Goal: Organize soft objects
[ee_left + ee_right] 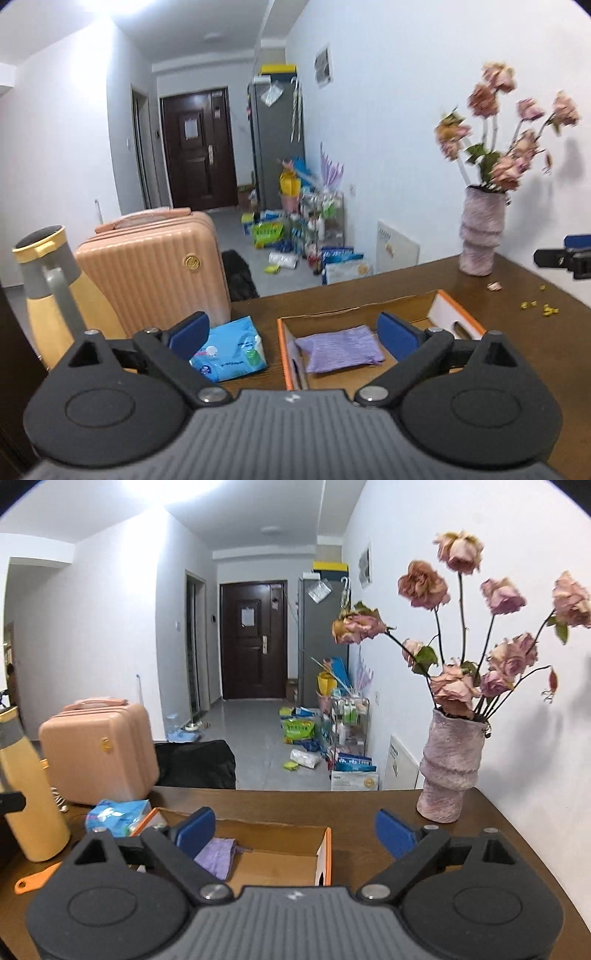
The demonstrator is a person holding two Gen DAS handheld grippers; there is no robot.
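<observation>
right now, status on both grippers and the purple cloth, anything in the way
Left gripper open, empty. Right gripper open, empty. Purple cloth lies folded inside the cardboard box. Tissue pack on table left of box; nothing blocking.

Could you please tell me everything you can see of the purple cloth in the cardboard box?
The purple cloth is a small lilac piece of soft, finely ribbed fabric, folded into a rough rectangle. It lies flat on the floor of the open cardboard box, which has orange edges, toward the box's left side as seen from the left wrist. Nothing grips it: no tongs touch it, and nothing else shows in the box. From the right wrist, a blue pad hides part of it.
</observation>
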